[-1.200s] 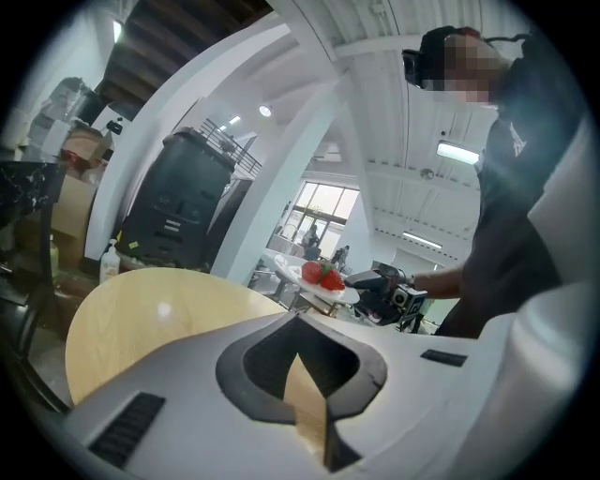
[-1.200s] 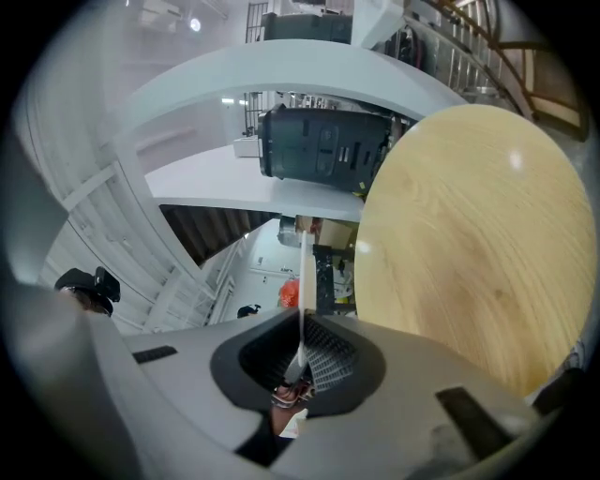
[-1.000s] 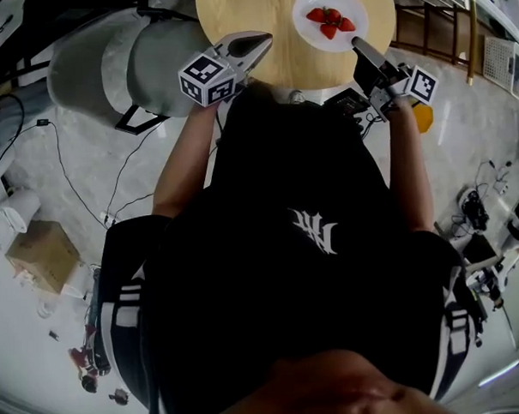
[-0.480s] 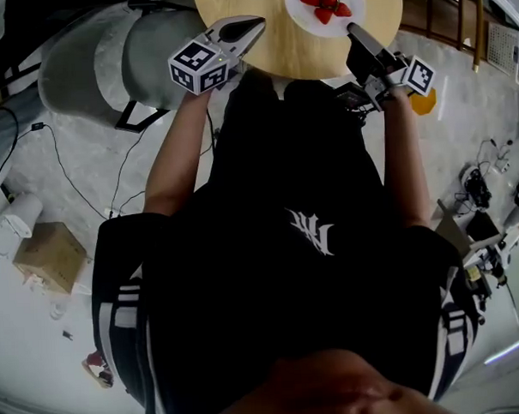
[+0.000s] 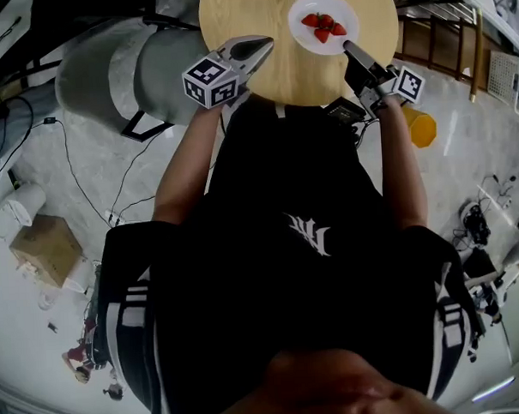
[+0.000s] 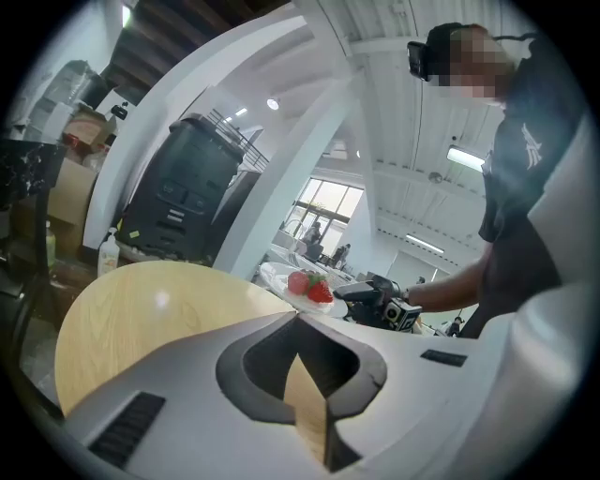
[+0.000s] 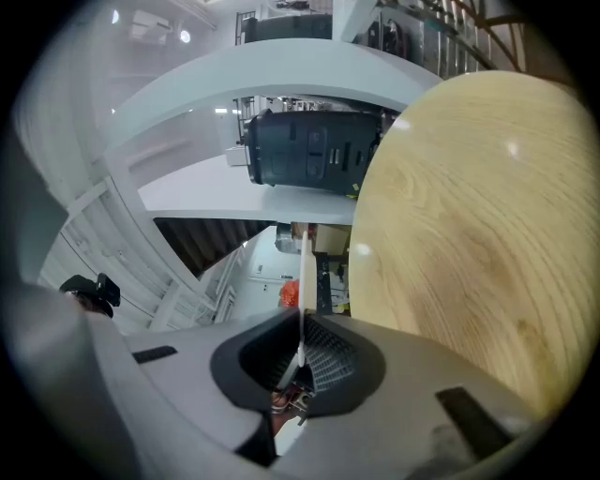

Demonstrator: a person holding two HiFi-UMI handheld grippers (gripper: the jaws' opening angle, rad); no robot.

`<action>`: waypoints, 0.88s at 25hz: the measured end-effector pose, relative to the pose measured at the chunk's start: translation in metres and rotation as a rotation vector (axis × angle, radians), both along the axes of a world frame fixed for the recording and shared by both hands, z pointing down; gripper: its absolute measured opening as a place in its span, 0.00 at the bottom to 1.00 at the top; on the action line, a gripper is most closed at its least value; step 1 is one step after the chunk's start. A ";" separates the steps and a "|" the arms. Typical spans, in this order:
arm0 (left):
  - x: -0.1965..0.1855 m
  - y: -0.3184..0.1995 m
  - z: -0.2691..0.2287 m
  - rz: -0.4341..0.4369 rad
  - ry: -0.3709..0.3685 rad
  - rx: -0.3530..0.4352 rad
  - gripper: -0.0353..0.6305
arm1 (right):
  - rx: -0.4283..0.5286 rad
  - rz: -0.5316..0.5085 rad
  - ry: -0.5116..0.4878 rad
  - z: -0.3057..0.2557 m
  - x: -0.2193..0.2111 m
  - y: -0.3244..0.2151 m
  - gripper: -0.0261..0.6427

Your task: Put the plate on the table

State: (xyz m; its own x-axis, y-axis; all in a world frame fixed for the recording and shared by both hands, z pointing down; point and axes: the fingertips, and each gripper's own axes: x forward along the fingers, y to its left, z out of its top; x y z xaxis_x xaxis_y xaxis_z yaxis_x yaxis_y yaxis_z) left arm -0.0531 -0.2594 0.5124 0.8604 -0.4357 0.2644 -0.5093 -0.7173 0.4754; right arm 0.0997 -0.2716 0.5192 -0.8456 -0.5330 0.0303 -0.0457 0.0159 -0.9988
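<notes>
A white plate (image 5: pixel 323 23) with several strawberries (image 5: pixel 322 25) is over the right part of the round wooden table (image 5: pixel 251 13). My right gripper (image 5: pixel 352 48) is shut on the plate's near rim. In the right gripper view the plate (image 7: pixel 303 272) shows edge-on as a thin white line running into the right gripper (image 7: pixel 300 328). I cannot tell whether the plate rests on the wood. My left gripper (image 5: pixel 263 44) is shut and holds nothing, hovering at the table's near edge. From the left gripper (image 6: pixel 298 321) I see the plate (image 6: pixel 302 286) across the table.
Two grey padded chairs (image 5: pixel 108 71) stand left of the table. A wooden rack (image 5: pixel 441 31) and an orange object (image 5: pixel 421 128) are on the right. A cardboard box (image 5: pixel 42 250) and cables (image 5: pixel 87 201) lie on the floor at left.
The head camera has shifted a little. The right gripper keeps its hold on the plate, which has edged slightly farther over the table. The left gripper stays shut by the table edge.
</notes>
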 end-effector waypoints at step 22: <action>0.015 -0.016 0.033 -0.022 -0.048 -0.082 0.05 | -0.022 -0.097 0.017 0.039 -0.005 -0.021 0.06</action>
